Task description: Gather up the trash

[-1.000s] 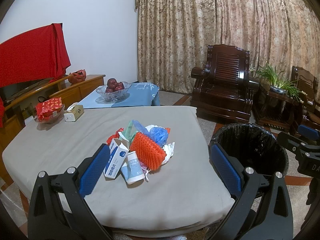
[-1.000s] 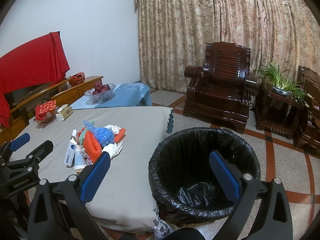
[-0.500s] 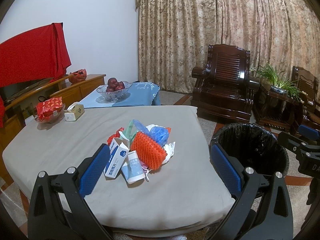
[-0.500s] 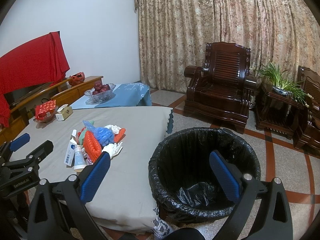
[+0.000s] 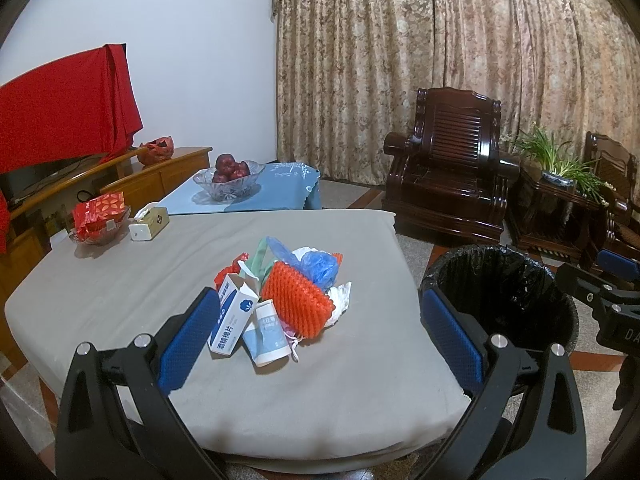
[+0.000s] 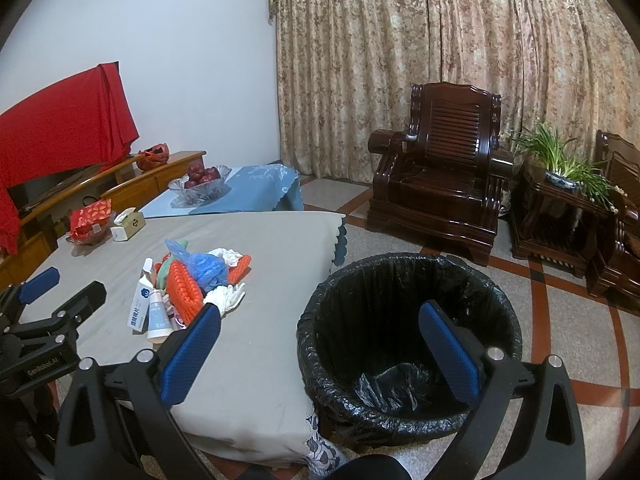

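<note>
A heap of trash (image 5: 280,292) lies on the grey-covered table (image 5: 120,280): an orange foam net (image 5: 296,302), a white and blue carton (image 5: 232,318), a blue plastic bag (image 5: 318,266), white crumpled wrap. My left gripper (image 5: 320,336) hangs open above the table's near edge, short of the heap. To the right of the table stands a black-lined bin (image 6: 408,336). My right gripper (image 6: 320,350) is open over the bin's near rim, empty. The heap (image 6: 192,284) lies to its left.
At the table's far left sit a red packet in a dish (image 5: 98,218) and a tissue box (image 5: 149,224). A glass fruit bowl (image 5: 230,178) rests on a blue-covered table behind. Dark wooden armchairs (image 6: 440,184) and a potted plant (image 6: 560,160) line the curtain wall.
</note>
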`<control>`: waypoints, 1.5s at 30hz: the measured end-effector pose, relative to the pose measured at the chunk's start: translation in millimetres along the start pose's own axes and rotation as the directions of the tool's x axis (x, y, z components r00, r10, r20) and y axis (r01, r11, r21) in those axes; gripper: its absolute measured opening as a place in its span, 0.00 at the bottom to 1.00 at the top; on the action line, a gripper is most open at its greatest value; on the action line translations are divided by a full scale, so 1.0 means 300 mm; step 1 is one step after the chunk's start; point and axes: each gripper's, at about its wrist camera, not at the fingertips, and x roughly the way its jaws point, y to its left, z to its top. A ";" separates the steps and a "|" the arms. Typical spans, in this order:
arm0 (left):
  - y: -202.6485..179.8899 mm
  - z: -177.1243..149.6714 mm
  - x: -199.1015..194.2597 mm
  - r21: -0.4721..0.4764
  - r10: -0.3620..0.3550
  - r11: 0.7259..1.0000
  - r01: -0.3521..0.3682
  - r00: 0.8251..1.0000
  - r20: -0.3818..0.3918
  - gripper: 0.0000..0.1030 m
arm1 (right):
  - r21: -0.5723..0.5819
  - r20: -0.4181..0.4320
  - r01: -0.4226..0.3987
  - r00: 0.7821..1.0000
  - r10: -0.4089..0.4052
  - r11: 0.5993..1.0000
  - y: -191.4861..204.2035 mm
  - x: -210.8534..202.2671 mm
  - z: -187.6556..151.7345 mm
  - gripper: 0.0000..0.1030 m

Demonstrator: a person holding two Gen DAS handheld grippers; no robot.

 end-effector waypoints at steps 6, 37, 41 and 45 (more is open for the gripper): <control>-0.007 0.000 -0.003 0.000 0.000 1.000 0.000 1.000 -0.001 0.95 | 0.002 0.001 0.002 1.000 -0.002 1.000 -0.002 0.001 0.000 0.94; 0.107 -0.079 0.069 -0.019 0.067 0.998 -0.067 0.998 -0.012 0.95 | -0.024 -0.031 -0.064 0.998 0.063 0.998 0.067 0.113 -0.002 0.94; 0.205 -0.078 0.100 -0.035 0.144 0.989 -0.144 0.990 -0.007 0.95 | -0.026 -0.038 -0.105 0.994 0.104 0.994 0.115 0.176 -0.003 0.94; 0.321 -0.105 0.145 -0.067 0.211 0.975 -0.213 0.977 -0.034 0.95 | -0.039 -0.056 -0.145 0.988 0.143 0.989 0.172 0.267 -0.015 0.89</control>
